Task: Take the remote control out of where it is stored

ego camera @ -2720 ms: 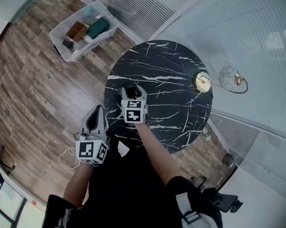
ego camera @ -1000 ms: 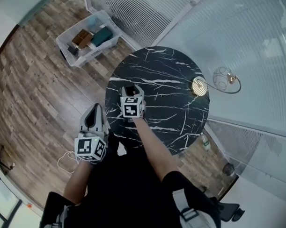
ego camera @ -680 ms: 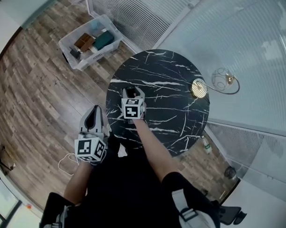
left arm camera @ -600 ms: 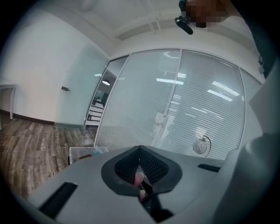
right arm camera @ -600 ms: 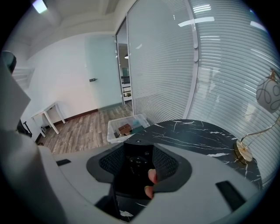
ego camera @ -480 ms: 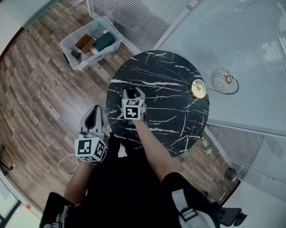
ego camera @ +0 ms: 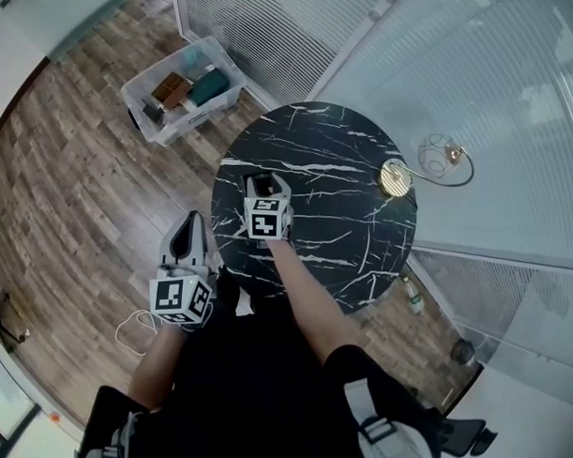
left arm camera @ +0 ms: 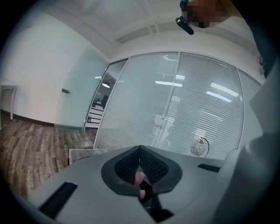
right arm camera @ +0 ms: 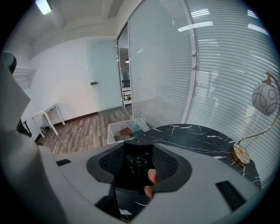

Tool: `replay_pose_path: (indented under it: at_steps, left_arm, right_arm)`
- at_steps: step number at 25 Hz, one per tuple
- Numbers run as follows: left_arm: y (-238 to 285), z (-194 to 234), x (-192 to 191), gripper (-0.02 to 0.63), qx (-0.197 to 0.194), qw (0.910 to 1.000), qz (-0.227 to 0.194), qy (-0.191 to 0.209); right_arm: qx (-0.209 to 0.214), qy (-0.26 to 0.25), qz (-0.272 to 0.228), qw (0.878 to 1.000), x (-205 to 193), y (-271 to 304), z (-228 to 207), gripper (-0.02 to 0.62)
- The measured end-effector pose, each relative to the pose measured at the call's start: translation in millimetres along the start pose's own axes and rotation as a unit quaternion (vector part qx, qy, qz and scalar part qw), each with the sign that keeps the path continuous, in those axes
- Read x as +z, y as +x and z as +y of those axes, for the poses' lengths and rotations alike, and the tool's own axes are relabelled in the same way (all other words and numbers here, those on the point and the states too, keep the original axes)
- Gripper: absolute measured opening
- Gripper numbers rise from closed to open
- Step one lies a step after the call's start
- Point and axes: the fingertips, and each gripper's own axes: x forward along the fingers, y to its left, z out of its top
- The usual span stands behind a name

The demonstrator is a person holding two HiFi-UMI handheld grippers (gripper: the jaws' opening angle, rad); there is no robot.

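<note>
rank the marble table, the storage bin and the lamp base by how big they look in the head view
Marble table: largest by far.
Storage bin: second, though on the floor, farther from the camera.
Lamp base: smallest.

A round black marble table [ego camera: 345, 160] with white veins carries a brass-based globe lamp [ego camera: 395, 178] near its right edge.

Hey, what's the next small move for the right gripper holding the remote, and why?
Probably lower the right gripper to the black marble table and set the remote control down: the jaws are shut on it, it is over the tabletop, and the surface below looks bare.
</note>
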Motion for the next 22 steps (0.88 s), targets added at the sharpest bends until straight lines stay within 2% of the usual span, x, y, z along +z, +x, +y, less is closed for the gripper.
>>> replay_pose_path:
  at_steps: [22]
  left_arm:
    - [-5.3, -24.9, 18.9, 0.008, -0.016, 0.9994, -0.024, 0.017]
  right_arm:
    - [0.001, 0.010, -0.041, 0.999, 22.1, -30.8, -6.5, 0.196]
